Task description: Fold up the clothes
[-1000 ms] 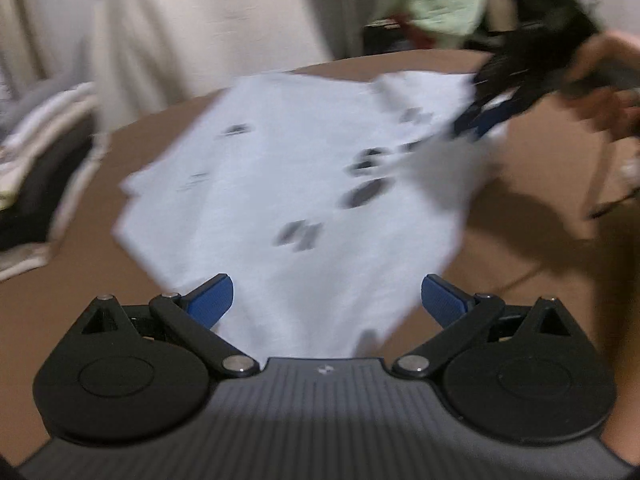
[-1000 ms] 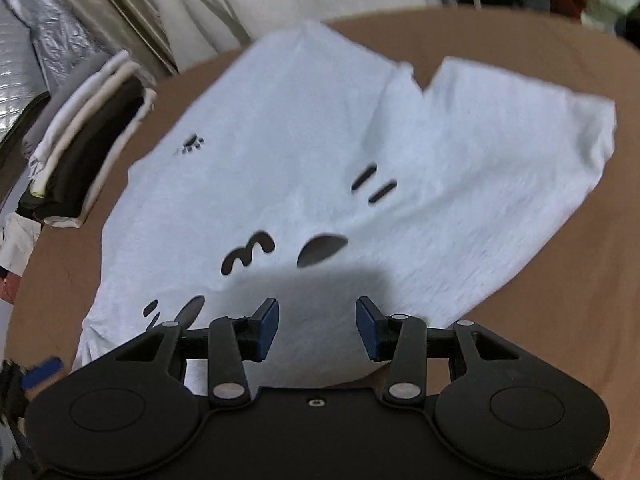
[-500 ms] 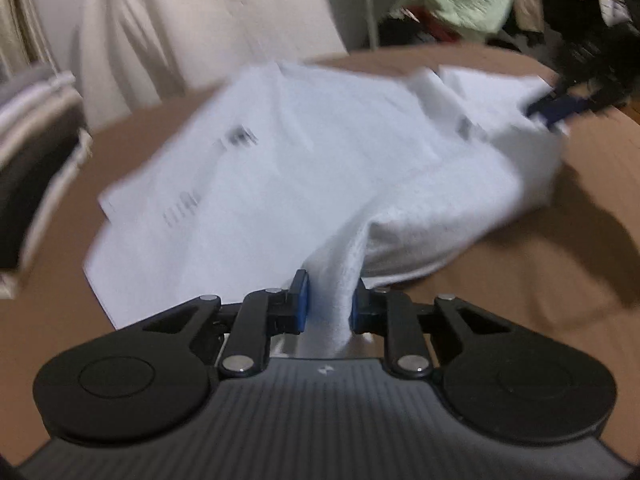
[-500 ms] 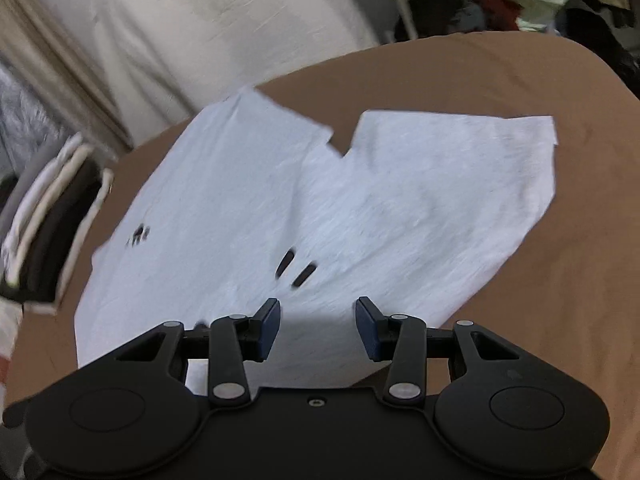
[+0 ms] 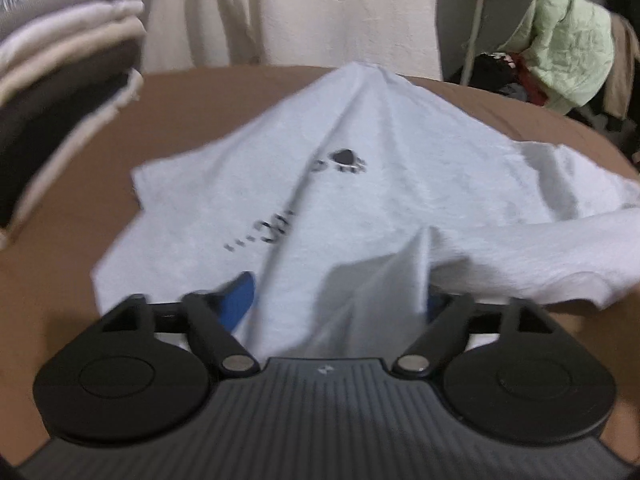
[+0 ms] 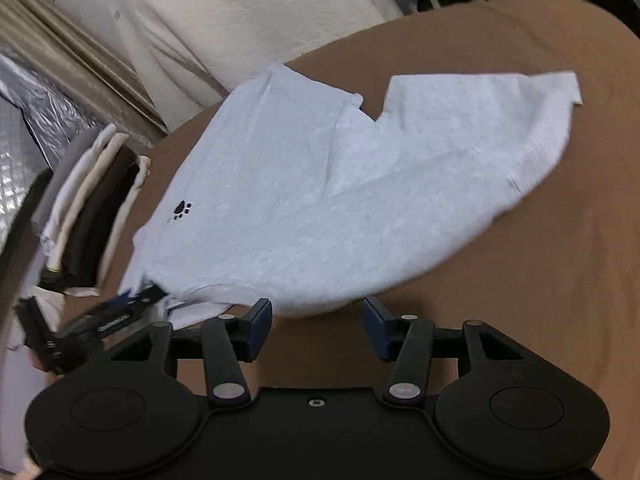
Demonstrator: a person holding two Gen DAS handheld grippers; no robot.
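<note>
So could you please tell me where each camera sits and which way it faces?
Left wrist: on the left gripper, looking down along its opening fingers, cloth between them, at the white shirt.
Right wrist: on the right gripper, opening with nothing between, facing the shirt.
Shared: shirt, folded clothes pile, brown table.

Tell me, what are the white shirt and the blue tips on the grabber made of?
The white shirt looks like soft knit cotton: matte, slightly fuzzy, wrinkling into limp folds. The blue fingertips on the right gripper look like smooth rubber or plastic, dull rather than shiny; which one is hard to tell.
</note>
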